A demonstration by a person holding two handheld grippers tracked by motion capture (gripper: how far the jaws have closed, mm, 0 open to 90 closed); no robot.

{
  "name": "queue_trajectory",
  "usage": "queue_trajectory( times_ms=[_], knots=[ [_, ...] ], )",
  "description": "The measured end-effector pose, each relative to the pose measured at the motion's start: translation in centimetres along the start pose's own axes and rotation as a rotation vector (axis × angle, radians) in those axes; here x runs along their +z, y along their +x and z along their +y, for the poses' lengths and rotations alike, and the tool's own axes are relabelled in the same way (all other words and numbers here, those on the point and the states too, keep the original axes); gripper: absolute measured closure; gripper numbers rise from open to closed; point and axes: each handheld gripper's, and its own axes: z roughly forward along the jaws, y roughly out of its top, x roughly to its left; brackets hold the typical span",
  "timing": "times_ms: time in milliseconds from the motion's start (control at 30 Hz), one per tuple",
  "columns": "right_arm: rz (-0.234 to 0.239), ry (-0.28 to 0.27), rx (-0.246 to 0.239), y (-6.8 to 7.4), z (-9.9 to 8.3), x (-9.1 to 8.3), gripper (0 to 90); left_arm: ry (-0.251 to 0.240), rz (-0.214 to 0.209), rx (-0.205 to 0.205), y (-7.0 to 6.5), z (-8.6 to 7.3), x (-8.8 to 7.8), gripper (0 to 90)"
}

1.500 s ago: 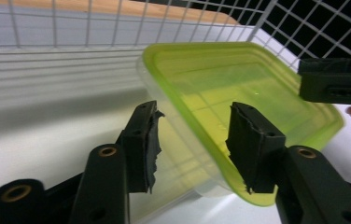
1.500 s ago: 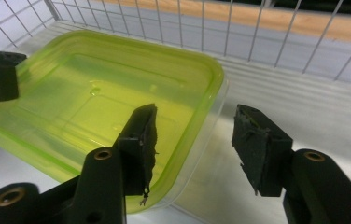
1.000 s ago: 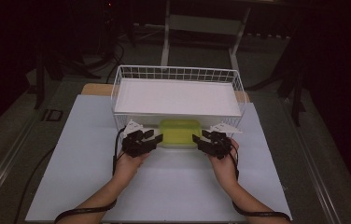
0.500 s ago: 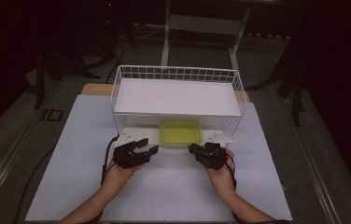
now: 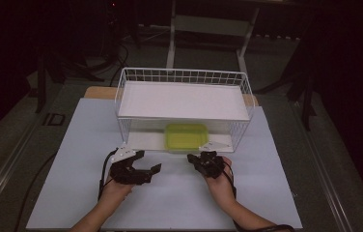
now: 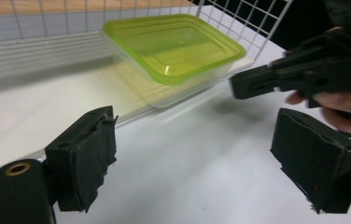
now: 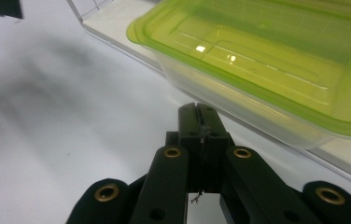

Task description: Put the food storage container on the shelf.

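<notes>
Nearest the bottom of the high view, two forearms come up onto a white table top (image 5: 73, 159); the left hand (image 5: 117, 186) holds the left gripper (image 5: 146, 164) over the bare surface, its jaws standing wide apart with nothing between them, and in the left gripper view the two black padded jaws frame empty white surface; the right hand (image 5: 220, 176) holds the right gripper (image 5: 199, 158) near the front edge of the rack, its jaws pressed together on nothing, and in the right gripper view they meet in a single closed seam just short of the container; the two grippers are well apart from each other, and the left gripper view catches the right one at its right edge with fingers (image 6: 337, 100) wrapped round it; just beyond both grippers stands a white wire basket rack (image 5: 182, 75) with a flat white shelf panel (image 5: 184, 99) across its top; underneath, on the rack's white base board (image 5: 146, 140), sits a clear plastic container with a lime-green lid (image 5: 185, 136), lid on, its front corner jutting slightly past the board's edge in the gripper views; neither gripper touches it; past the rack a strip of wooden table edge (image 5: 97, 92) shows, then a dark floor with cables (image 5: 117, 53) and the legs of a white stand (image 5: 172, 43).
</notes>
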Motion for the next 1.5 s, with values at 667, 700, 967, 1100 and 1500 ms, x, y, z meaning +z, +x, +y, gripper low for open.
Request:
queue_trajectory(
  times_ms=[667,700,967,1100,1500],
  knots=[
    [-0.073,-0.005,0.046,-2.0,1.6,3.8,90.0,-0.086,0.067,0.035,0.6,-1.0,0.1,0.9],
    [-0.076,-0.009,0.049,-2.1,1.8,3.9,89.9,-0.087,0.066,0.034,0.6,-1.0,0.1,0.9],
    [-0.094,-0.024,0.067,-2.9,2.8,4.9,89.9,-0.093,0.067,0.039,0.6,-1.1,0.0,0.9],
    [-0.101,-0.028,0.063,-3.0,3.0,5.1,89.9,-0.091,0.065,0.041,0.6,-1.1,0.0,0.9],
    [-0.120,-0.040,0.076,-3.6,3.9,5.7,89.9,-0.089,0.061,0.028,0.7,-1.2,0.0,0.9]
  ],
)
